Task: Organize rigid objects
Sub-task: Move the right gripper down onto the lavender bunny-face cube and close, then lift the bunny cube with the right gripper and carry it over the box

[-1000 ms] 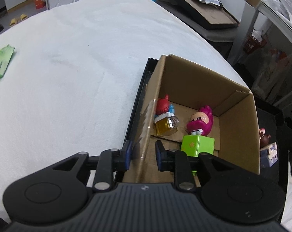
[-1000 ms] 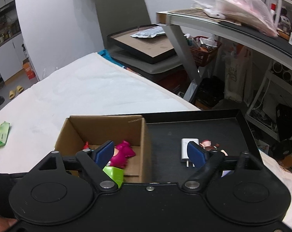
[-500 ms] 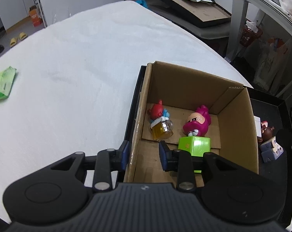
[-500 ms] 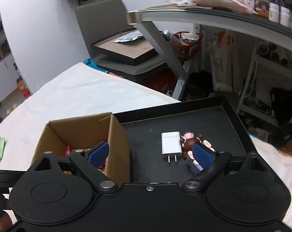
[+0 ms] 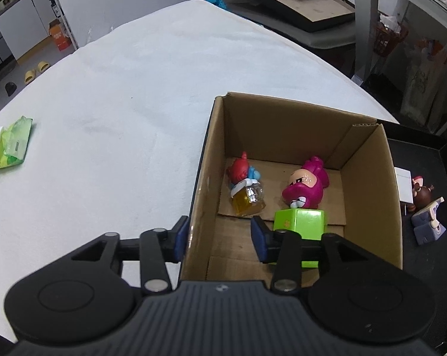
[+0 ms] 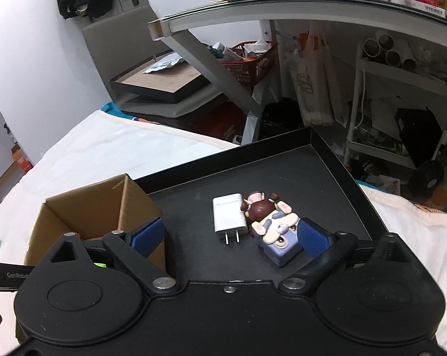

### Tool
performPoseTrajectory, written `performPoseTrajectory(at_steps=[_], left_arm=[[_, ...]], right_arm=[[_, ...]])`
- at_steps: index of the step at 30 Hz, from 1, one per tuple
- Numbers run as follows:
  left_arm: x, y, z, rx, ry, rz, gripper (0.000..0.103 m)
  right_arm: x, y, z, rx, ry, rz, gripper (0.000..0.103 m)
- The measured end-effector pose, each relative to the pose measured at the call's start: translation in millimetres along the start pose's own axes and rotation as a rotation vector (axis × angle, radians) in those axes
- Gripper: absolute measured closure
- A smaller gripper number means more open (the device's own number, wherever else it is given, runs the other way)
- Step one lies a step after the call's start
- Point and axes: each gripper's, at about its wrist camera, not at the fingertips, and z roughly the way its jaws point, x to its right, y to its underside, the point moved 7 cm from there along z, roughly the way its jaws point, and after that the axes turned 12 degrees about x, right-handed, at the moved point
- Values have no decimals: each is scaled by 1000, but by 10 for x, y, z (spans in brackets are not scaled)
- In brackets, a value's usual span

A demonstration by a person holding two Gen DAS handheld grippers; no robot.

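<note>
A cardboard box stands at the left end of a black tray. It holds a red-and-blue figure, a small yellow bottle, a pink figure and a green cube. My left gripper straddles the box's left wall; its jaws are opening and the inner pad stands well clear of the wall. My right gripper hangs low over the tray, jaws wide and still opening. A white charger and a brown-haired figurine lie between its fingers, untouched.
A green packet lies far left on the white cloth. Behind the tray are a glass-topped desk, a red basket and cluttered shelves. A framed board rests on a chair.
The left jaws, earlier clamped on the box wall, have spread apart. The right gripper swung right and down from over the box to over the charger and figurine, widening.
</note>
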Motion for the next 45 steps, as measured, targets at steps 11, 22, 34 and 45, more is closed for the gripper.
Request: performPoseTrajectory(at_steps=[11, 22, 34, 45], left_arm=[[117, -43, -18, -1, -65, 54, 48], [165, -69, 41, -16, -120, 65, 46], [203, -110, -18, -5, -129, 73, 46], [166, -92, -32, -6, -101, 58, 46]], right_arm=[[164, 168, 111, -48, 51, 19, 0], [328, 195, 401, -67, 95, -12, 0], [494, 238, 702, -81, 162, -40, 41], [452, 118, 519, -32, 87, -24, 56]])
